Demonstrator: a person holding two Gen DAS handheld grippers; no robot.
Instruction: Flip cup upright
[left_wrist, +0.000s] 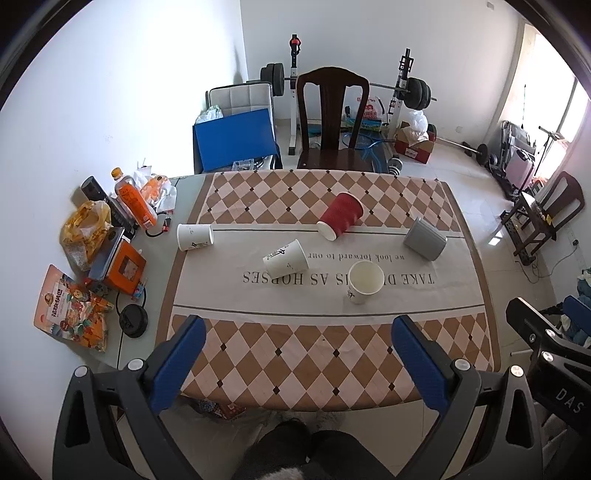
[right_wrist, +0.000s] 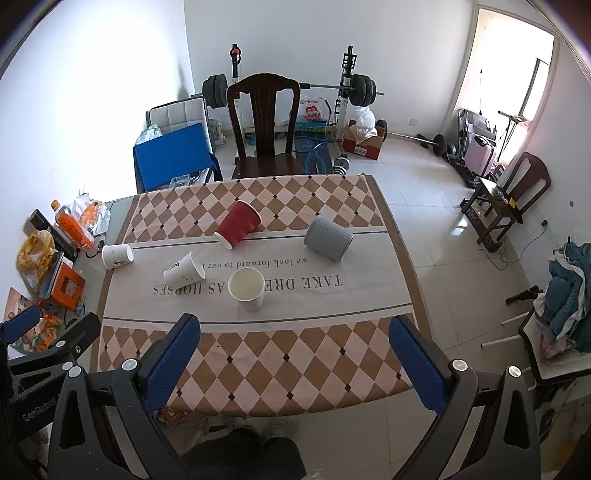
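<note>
Several cups are on the checkered tablecloth (left_wrist: 295, 354). A white paper cup (left_wrist: 364, 280) (right_wrist: 246, 288) stands upright near the middle. A second white cup (left_wrist: 286, 261) (right_wrist: 184, 273) lies on its side left of it. A third white cup (left_wrist: 194, 237) (right_wrist: 117, 255) lies on its side at the cloth's left edge. A red ribbed cup (left_wrist: 340, 216) (right_wrist: 238, 224) lies on its side farther back. A grey cup (left_wrist: 424, 243) (right_wrist: 328, 238) lies tipped at the right. My left gripper (left_wrist: 297, 332) and right gripper (right_wrist: 293, 330) are open and empty, above the table's near edge.
Snack bags (left_wrist: 74, 314), an orange bottle (left_wrist: 133, 201), an orange box (left_wrist: 123, 269) and cables crowd the table's left strip. A dark wooden chair (left_wrist: 332, 122) stands behind the table, with a weight bench beyond. The right gripper's body (left_wrist: 546, 354) shows at the left view's right edge.
</note>
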